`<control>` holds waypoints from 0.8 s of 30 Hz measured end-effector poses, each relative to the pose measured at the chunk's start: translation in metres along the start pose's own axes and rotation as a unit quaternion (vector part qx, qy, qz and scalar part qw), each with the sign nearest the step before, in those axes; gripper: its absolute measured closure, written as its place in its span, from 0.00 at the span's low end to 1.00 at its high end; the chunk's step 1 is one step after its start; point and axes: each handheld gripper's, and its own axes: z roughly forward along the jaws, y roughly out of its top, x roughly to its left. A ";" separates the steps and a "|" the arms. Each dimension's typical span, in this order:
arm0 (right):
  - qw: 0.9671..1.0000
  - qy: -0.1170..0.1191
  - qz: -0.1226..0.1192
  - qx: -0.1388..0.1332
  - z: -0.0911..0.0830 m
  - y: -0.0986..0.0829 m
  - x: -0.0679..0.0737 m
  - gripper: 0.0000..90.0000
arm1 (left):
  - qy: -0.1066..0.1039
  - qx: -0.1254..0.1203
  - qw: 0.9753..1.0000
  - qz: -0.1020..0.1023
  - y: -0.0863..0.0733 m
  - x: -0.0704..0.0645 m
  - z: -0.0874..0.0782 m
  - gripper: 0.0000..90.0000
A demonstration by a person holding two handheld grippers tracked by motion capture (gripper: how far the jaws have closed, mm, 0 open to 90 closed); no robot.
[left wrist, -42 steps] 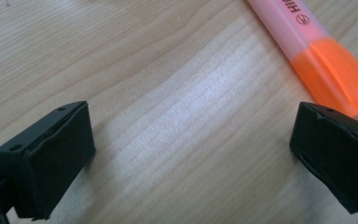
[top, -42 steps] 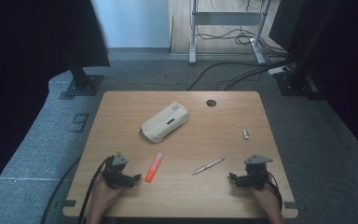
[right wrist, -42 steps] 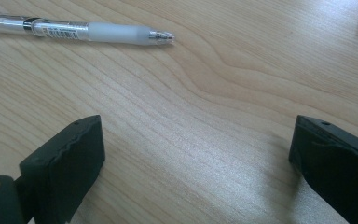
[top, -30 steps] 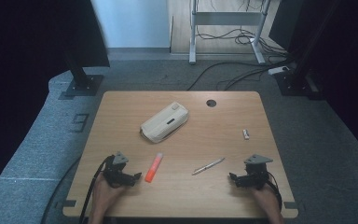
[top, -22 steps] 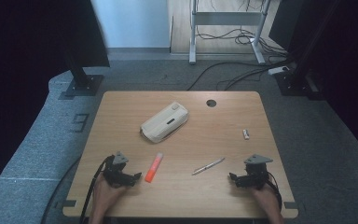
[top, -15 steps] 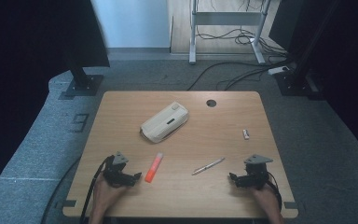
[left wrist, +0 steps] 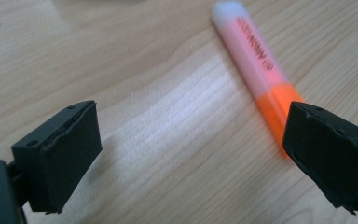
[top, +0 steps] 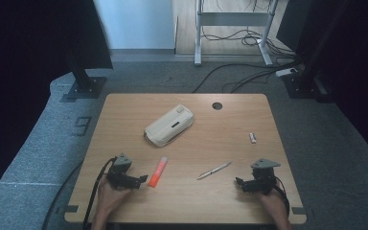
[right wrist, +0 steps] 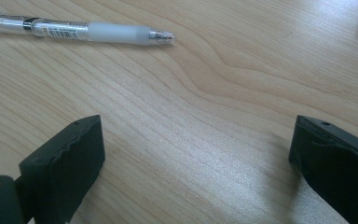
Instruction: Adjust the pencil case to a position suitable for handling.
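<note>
left gripper (top: 141, 180) | right gripper (top: 239, 183) | no change since earlier

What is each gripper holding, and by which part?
Nothing is held. The left gripper stands open beside the orange plastic highlighter; the right gripper stands open.

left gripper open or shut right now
Open: in its own view the left gripper has its jaws wide apart over bare wood, the orange highlighter beside one.
</note>
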 end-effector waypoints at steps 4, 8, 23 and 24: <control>1.000 0.000 0.000 0.000 0.000 0.000 0.000 0.03 | 0.006 0.003 1.000 0.008 0.010 0.001 0.000 0.05; 1.000 0.000 0.000 0.000 0.000 0.000 0.000 0.03 | 0.000 -0.004 1.000 0.005 0.014 0.002 0.000 0.06; 1.000 0.000 0.000 0.000 0.000 0.000 0.000 0.03 | -0.015 -0.011 1.000 0.008 0.040 0.007 -0.002 0.07; 1.000 0.000 0.000 0.000 0.000 0.000 0.000 0.03 | -0.013 -0.010 1.000 0.011 0.043 0.006 -0.002 0.07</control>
